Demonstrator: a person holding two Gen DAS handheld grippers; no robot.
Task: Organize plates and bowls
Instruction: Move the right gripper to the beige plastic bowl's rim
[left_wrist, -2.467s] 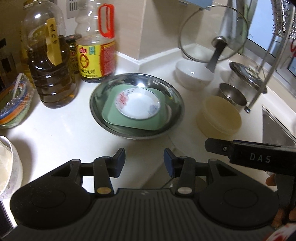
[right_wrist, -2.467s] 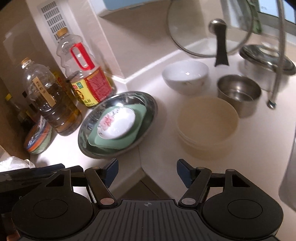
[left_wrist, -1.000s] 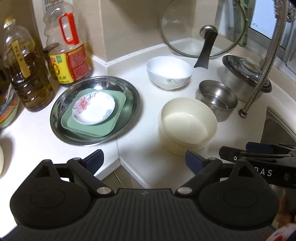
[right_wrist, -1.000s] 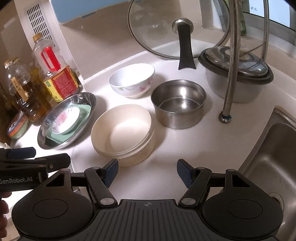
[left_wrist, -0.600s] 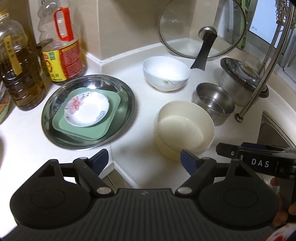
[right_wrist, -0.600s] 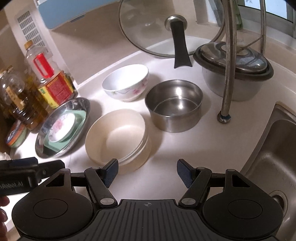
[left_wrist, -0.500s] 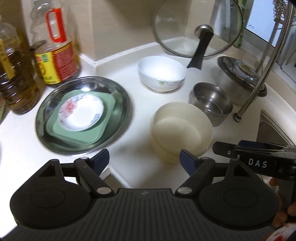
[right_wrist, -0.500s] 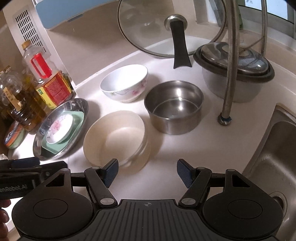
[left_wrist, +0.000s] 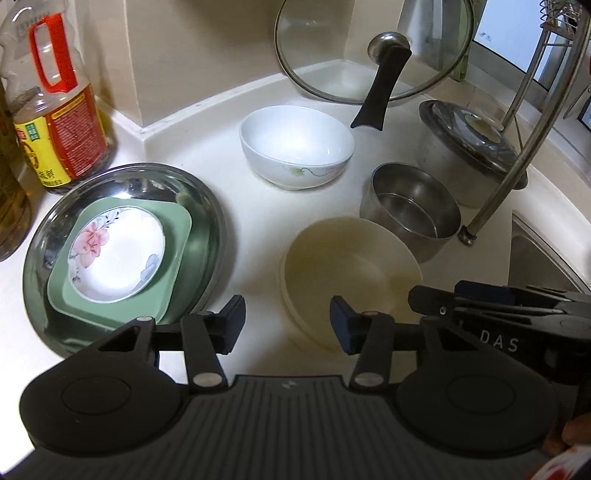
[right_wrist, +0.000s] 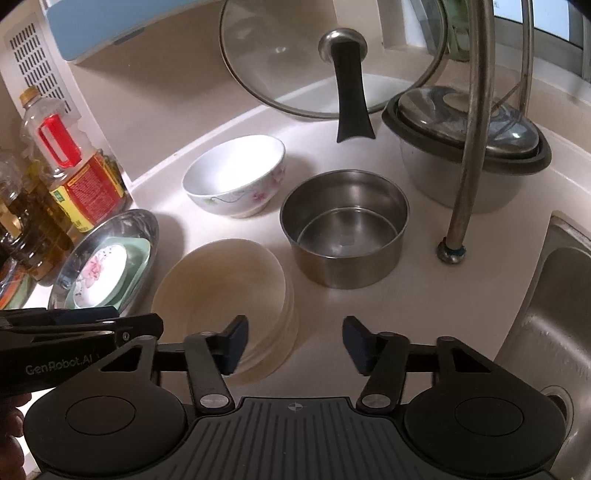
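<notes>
Pale countertop (left_wrist: 255, 221) — bowls, pots, bottles

Back corner of the pale countertop (left_wrist: 258, 236): glass lid (right_wrist: 295, 55) with black handle, propped upright against the wall. Right: lidded steel pot (right_wrist: 461, 147) behind the curved steel faucet pipe (right_wrist: 476, 110), with the sink basin (right_wrist: 554, 314) beyond its base. Left: red-handled oil bottle (left_wrist: 55, 110) with red-and-yellow label beside a darker oil bottle (right_wrist: 33, 221), against the wall.
</notes>
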